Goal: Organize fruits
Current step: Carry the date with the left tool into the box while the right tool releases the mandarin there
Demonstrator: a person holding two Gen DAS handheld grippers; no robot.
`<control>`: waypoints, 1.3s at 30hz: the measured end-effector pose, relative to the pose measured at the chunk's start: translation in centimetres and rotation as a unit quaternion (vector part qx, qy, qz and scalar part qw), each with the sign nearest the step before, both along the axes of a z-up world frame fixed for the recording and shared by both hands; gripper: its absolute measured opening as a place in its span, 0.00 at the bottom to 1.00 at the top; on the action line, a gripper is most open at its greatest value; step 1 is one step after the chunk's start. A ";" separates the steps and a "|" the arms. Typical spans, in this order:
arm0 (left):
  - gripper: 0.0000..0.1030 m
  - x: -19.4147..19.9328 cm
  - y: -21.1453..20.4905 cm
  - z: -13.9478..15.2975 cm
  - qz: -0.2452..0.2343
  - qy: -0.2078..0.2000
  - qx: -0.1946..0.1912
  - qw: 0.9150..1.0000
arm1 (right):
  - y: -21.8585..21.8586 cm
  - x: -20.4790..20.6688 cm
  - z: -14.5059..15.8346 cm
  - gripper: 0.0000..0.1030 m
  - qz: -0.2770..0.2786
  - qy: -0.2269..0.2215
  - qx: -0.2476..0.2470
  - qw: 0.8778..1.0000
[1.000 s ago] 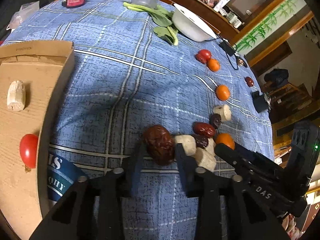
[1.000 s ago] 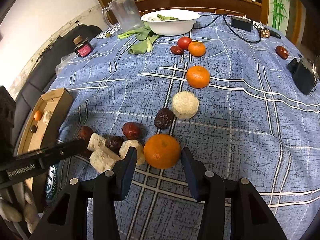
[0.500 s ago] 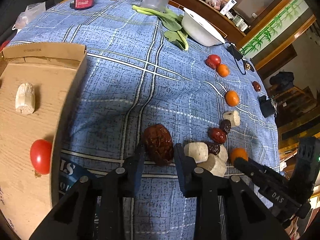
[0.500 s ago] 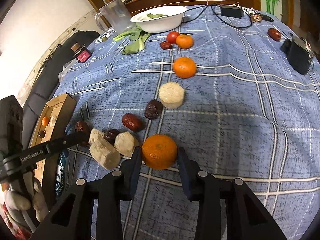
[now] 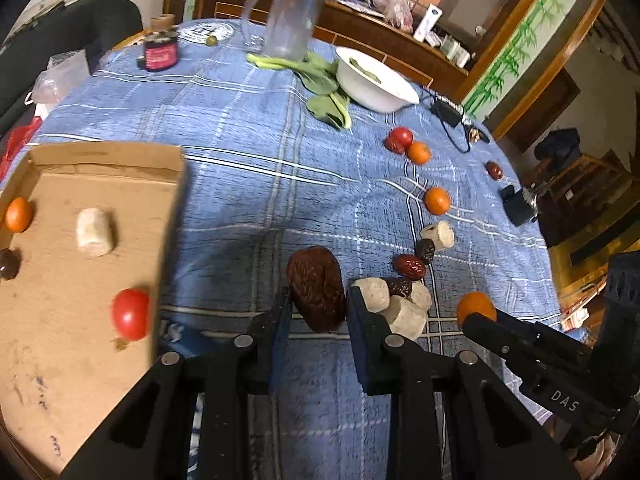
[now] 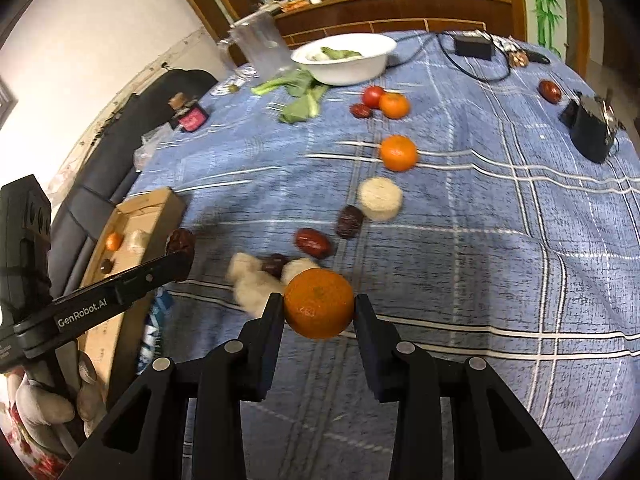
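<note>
Left gripper point(image 5: 316, 312) jaws pinching date point(image 5: 317, 288), long axis running along the jaws, clear of table point(image 5: 248, 184); right gripper point(image 6: 318, 312) jaws clamped on orange point(image 6: 319, 303); box point(image 5: 60, 280) off left jaw, nearer left hand.

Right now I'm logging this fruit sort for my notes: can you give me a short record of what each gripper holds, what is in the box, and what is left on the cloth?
left gripper: shut on dark red date
right gripper: shut on orange
cardboard box: tomato, pale chunk, small orange, dark date at the edge
tablecloth: oranges, dates, pale chunks, one tomato
white bowl: greens inside
</note>
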State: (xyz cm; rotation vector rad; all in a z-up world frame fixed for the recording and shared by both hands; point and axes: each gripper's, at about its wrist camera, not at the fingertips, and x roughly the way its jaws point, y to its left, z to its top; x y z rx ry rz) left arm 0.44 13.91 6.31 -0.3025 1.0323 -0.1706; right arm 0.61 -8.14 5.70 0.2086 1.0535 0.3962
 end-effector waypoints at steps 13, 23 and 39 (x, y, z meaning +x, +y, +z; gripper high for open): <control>0.26 -5.7 13.6 1.2 0.091 0.005 0.006 0.996 | 12.9 -1.8 3.3 0.37 0.106 -0.018 0.016 0.994; 0.26 -6.2 21.1 -1.2 0.127 0.052 0.053 0.989 | 24.9 -1.5 0.4 0.38 0.185 0.013 0.007 0.983; 0.26 -4.2 23.3 -3.0 0.111 0.073 0.049 0.990 | 30.1 -0.4 -2.9 0.39 0.171 0.007 -0.058 0.984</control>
